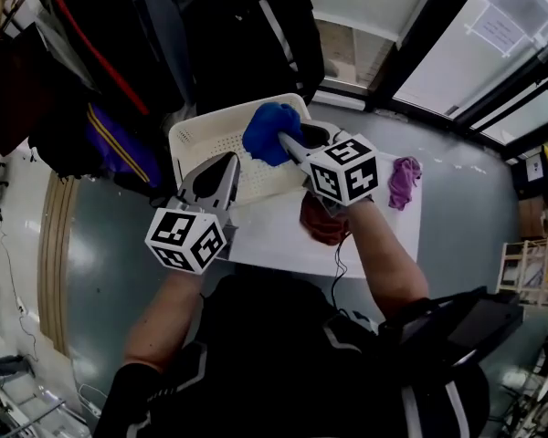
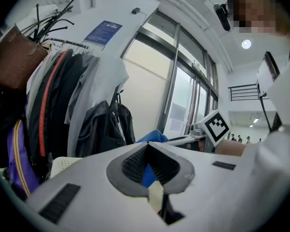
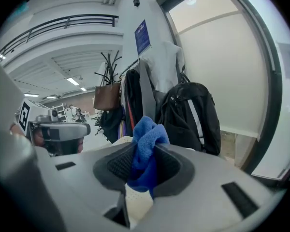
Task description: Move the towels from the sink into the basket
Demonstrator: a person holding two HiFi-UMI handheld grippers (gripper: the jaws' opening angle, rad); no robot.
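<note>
Our right claw (image 3: pixel 144 164) pinches the soft, light blue towel (image 1: pixel 269 133) by a bunched fold over the basket (image 1: pixel 194 140); it should droop, so we grip deep, while our left claw (image 1: pixel 226 164) is narrowly parted, empty

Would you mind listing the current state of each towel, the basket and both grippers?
Right gripper: shut on the blue towel.
Blue towel: bunched, held up over the basket.
Left gripper: jaws apart, empty.
Basket: upright, no towel visible inside.
Purple towel: crumpled on the white top, untouched.
Red towel: on the white top, partly hidden by the right forearm.
</note>
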